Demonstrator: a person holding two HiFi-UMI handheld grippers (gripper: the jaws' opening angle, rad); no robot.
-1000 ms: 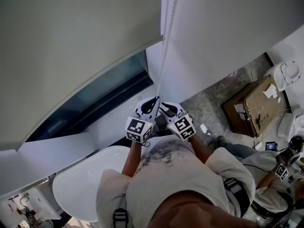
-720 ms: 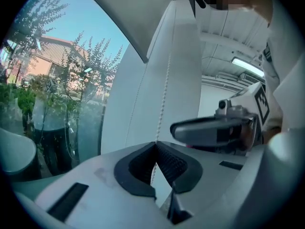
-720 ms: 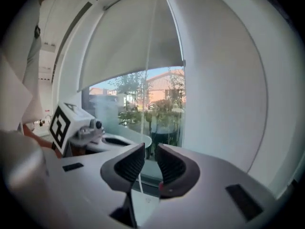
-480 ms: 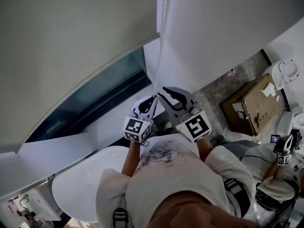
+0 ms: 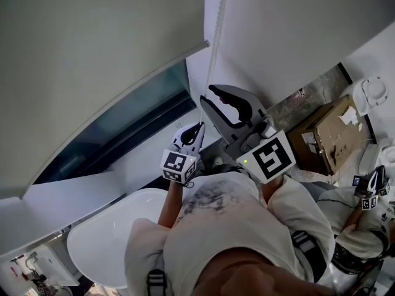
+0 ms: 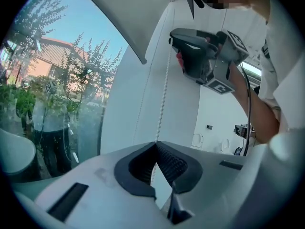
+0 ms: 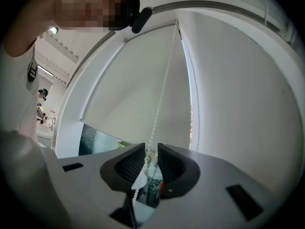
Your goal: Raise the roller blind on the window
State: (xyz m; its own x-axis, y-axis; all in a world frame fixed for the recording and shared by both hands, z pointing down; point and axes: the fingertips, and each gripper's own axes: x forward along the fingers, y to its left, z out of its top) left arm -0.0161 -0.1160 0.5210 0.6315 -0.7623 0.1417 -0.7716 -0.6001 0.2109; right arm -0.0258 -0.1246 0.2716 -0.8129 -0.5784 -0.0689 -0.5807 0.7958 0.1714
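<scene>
The pale roller blind (image 5: 92, 54) covers the upper window, and its bottom edge leaves a strip of glass (image 5: 123, 128) bare. Down the blind's right side hangs a white bead chain (image 5: 213, 48). My left gripper (image 5: 199, 127) is shut on the chain, which runs up out of the closed pads of this gripper (image 6: 155, 144). Higher on the same chain, my right gripper (image 5: 207, 94) is open. The bead chain (image 7: 164, 89) passes through the narrow gap between the pads of the right gripper (image 7: 151, 152). The left gripper view shows the right gripper (image 6: 200, 56) above.
A white rounded tub (image 5: 105, 239) lies below the window. A cardboard box (image 5: 327, 134) stands on the floor at the right, and another person (image 5: 364, 227) crouches beyond it. A second chain strand (image 7: 193, 94) hangs by the white wall (image 7: 238, 104).
My right gripper has left its place beside the left one and risen along the chain, now loose around it. The left gripper has stayed put, still clamped on the chain.
</scene>
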